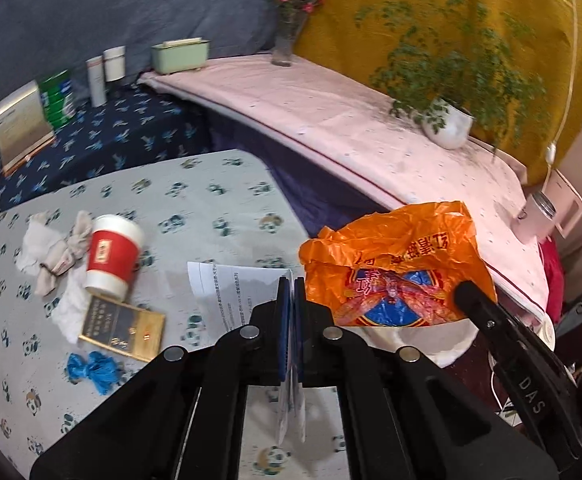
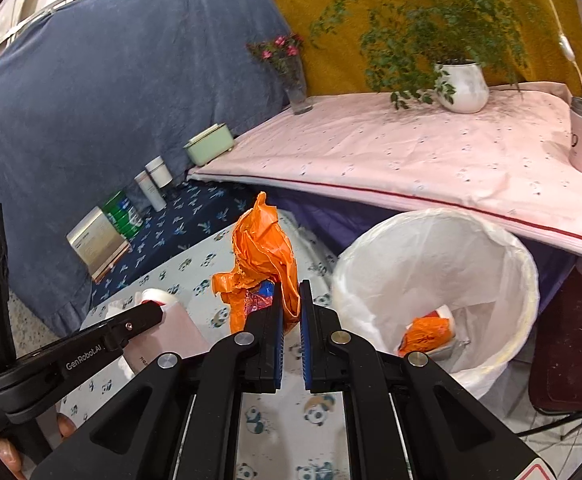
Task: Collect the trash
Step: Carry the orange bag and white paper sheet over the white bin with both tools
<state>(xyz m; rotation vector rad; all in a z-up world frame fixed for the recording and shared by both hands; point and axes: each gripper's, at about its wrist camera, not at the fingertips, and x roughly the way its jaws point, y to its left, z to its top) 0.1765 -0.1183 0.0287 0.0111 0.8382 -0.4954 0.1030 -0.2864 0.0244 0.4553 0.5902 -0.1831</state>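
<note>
From the left wrist, your left gripper (image 1: 292, 280) is pinching a printed paper sheet (image 1: 227, 292) above the panda-print table (image 1: 211, 208); its lower part is hiding behind the fingers.

From the right wrist, your right gripper (image 2: 291, 284) is clamping the orange plastic bag (image 2: 261, 256) beside the white-lined bin (image 2: 503, 312), where blurred trash is lying.

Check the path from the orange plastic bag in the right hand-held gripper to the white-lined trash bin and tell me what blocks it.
Nothing visible does. The right hand-held gripper is shut on the orange plastic bag, and the white-lined trash bin stands just to its right with its mouth open. The space between bag and rim looks free.
</note>
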